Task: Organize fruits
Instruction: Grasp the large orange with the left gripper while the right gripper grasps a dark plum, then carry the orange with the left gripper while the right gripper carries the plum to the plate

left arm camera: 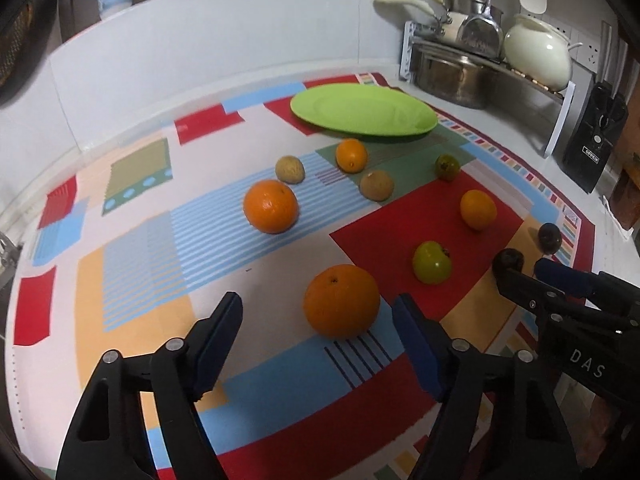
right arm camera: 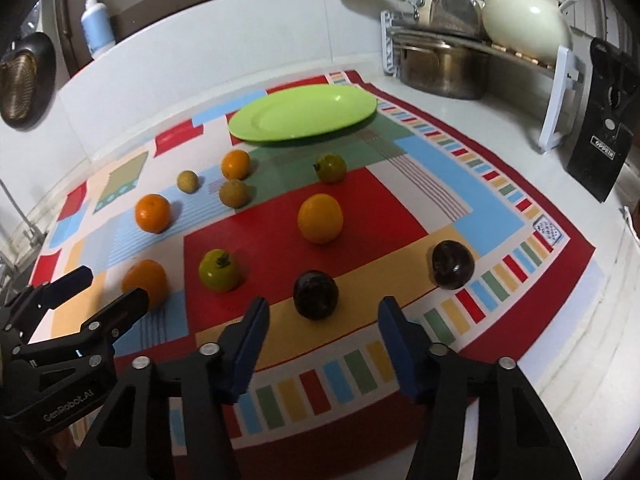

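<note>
The green plate [left arm camera: 362, 110] sits at the far side of a patchwork cloth [left arm camera: 132, 280] spread over the worktop [right arm camera: 520, 184], and it carries no fruit. All the fruit lies on the cloth on the near side of the plate.

Closest to the plate are a small orange [left arm camera: 351, 155], a dark green tomato [left arm camera: 447, 167] and two brownish round fruits [left arm camera: 290, 169] [left arm camera: 376, 185]. Further from the plate lie a medium orange [left arm camera: 271, 206] and a yellow-orange fruit [left arm camera: 478, 209]. A light green tomato [left arm camera: 432, 262] rests on the red patch, well short of the plate. Two dark purple fruits [right arm camera: 316, 294] [right arm camera: 453, 264] lie furthest from the plate on its right-hand side, near the striped border of the cloth.

The left hand-held gripper [left arm camera: 318, 336] is spread wide, holding nothing, with the big orange [left arm camera: 341, 300] sitting just ahead of the gap between its blue-padded fingers [left arm camera: 218, 340]; I cannot tell whether it hovers or touches the cloth. The right hand-held gripper [right arm camera: 322, 338] is likewise spread wide and empty, with the nearer dark purple fruit just in front of its fingertips.

Beyond the plate to the right, a dish rack [right arm camera: 476, 46] holds a steel pot [right arm camera: 440, 68] and a cream pot [right arm camera: 524, 14].
</note>
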A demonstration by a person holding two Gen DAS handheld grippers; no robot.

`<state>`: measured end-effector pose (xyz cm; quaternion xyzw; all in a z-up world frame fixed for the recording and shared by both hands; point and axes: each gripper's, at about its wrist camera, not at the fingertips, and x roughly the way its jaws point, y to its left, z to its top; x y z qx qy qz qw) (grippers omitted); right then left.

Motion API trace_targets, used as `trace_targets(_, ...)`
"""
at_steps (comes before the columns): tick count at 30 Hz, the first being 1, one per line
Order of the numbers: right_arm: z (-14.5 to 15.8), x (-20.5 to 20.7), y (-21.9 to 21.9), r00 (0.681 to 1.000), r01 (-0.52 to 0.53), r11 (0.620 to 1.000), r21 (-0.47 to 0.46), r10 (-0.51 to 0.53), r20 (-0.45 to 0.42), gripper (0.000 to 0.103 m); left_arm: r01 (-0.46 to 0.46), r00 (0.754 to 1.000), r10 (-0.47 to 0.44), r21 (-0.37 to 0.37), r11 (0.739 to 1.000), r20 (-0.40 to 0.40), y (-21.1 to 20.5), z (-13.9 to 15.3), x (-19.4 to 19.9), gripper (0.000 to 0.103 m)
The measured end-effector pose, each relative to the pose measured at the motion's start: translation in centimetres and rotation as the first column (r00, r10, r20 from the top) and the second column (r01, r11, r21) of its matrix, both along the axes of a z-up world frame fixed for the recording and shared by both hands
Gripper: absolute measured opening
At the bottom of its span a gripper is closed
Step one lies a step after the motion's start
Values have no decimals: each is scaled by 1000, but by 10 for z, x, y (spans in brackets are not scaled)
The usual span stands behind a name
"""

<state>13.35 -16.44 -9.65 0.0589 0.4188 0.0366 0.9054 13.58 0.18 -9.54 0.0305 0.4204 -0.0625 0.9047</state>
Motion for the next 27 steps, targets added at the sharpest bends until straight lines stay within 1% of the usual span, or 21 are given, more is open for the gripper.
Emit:
trace_targets(5, -5, 7, 5, 1000, -21, 1000, 1, 21, -19, 44, 10, 999, -11, -19, 1000, -30, 1, -5, 8, 65)
trace_targets(9, -8, 13, 6, 999, -30, 1000, 4, 30, -26, 38, 31, 998, -32, -36, 999, -46, -1, -7, 11, 55)
trace_targets(13, -7, 15, 6, 999, -31, 1000, 5, 31, -28, 27, 54, 996, -57, -52, 997, -61, -3, -8, 14, 45)
trace_targets(15, -7, 16, 5, 999, -29, 999, 17, 30, -30, 27, 67, 996, -70, -55, 996, -61, -5, -7, 14, 41)
trace_targets(17, -7, 16, 5, 999, -29, 999, 26, 30, -30, 27, 72, 995, -74, -40, 997, -59, -5, -7, 14, 41)
trace_targets(20, -4, 15, 6, 999, -35, 999, 28, 35, -23, 27, 80, 995, -82, -38, 996, -54, -5, -4, 14, 41)
trace_targets(24, 6, 13, 10, 999, -51, 998, 34, 51, -4, 27, 95, 995, -97, -35, 995, -36, -3, 8, 14, 41)
trace_targets(27, 14, 12, 15, 998, -63, 997, 34, 62, 14, 27, 108, 994, -109, -47, 993, -17, 0, 21, 15, 41)
